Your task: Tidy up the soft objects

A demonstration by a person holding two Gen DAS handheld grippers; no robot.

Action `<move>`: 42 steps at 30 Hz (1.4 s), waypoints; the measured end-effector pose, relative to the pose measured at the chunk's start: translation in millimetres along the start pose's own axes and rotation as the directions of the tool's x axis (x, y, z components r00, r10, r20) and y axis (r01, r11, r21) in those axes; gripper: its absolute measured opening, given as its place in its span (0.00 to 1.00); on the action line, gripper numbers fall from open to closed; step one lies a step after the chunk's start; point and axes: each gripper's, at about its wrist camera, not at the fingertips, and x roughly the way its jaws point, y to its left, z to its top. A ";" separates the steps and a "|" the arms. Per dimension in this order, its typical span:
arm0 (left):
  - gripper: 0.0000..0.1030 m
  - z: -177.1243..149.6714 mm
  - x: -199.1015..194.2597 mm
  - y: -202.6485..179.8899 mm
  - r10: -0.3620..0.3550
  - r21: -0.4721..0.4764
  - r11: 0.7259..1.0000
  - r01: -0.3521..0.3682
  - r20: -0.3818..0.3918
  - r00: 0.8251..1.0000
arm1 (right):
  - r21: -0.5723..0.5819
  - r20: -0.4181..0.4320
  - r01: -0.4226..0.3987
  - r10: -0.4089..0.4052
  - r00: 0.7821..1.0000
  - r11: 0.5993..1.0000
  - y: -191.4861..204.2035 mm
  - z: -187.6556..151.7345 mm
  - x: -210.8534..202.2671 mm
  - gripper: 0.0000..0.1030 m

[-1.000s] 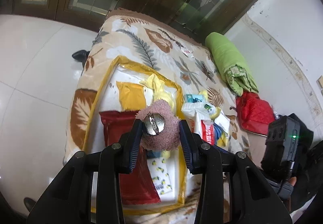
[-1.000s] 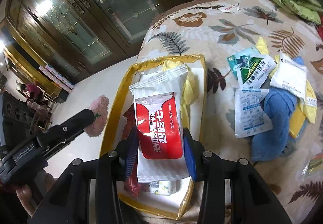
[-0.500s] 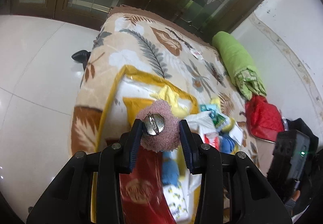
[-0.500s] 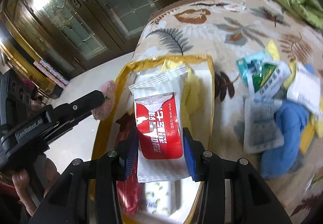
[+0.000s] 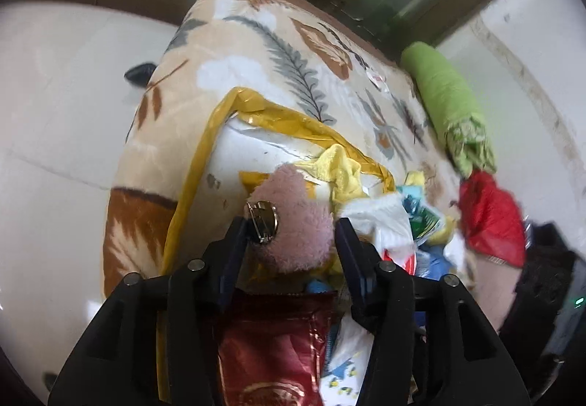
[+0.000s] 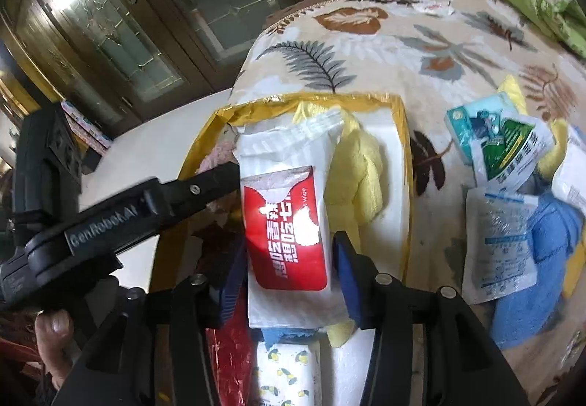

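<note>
My left gripper (image 5: 289, 235) is shut on a pink fuzzy plush brooch (image 5: 296, 222) with a metal pin back, held over the gold-rimmed box (image 5: 205, 164). My right gripper (image 6: 289, 252) is shut on a white and red wet-wipe pack (image 6: 289, 219) above the same box (image 6: 404, 164). The left gripper arm (image 6: 121, 219) reaches in from the left of the right wrist view, with the pink plush (image 6: 216, 155) just showing behind it. Inside the box lie a yellow cloth (image 6: 359, 178), a red foil pack (image 5: 278, 351) and a lemon-print pack (image 6: 289, 373).
The box sits on a leaf-print blanket (image 6: 366, 39) over a table. To its right lie loose packets (image 6: 501, 142) and a blue towel (image 6: 542, 281). A green roll (image 5: 447, 94) and a red bag (image 5: 490, 219) lie at the far side. White floor (image 5: 55, 113) lies to the left.
Both grippers have moved in closer over the box, each still holding its item. The left gripper now reaches across just beside the wet-wipe pack.
</note>
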 end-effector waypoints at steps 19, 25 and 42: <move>0.73 -75.2 -63.1 -91.6 0.052 0.099 0.993 -0.062 0.101 0.994 | 0.062 0.125 -0.054 0.046 0.991 0.997 -70.3 -33.6 -101.5 0.59; 0.73 -120.9 -58.7 -133.1 0.031 0.168 0.985 -0.042 0.071 0.997 | 0.100 0.142 -0.051 0.037 0.989 0.994 -102.3 -57.3 -131.8 0.61; 0.73 -153.9 -60.1 -195.7 0.011 0.246 0.969 -0.030 0.078 0.997 | 0.190 0.187 -0.005 -0.031 0.982 0.982 -166.4 -103.6 -194.3 0.61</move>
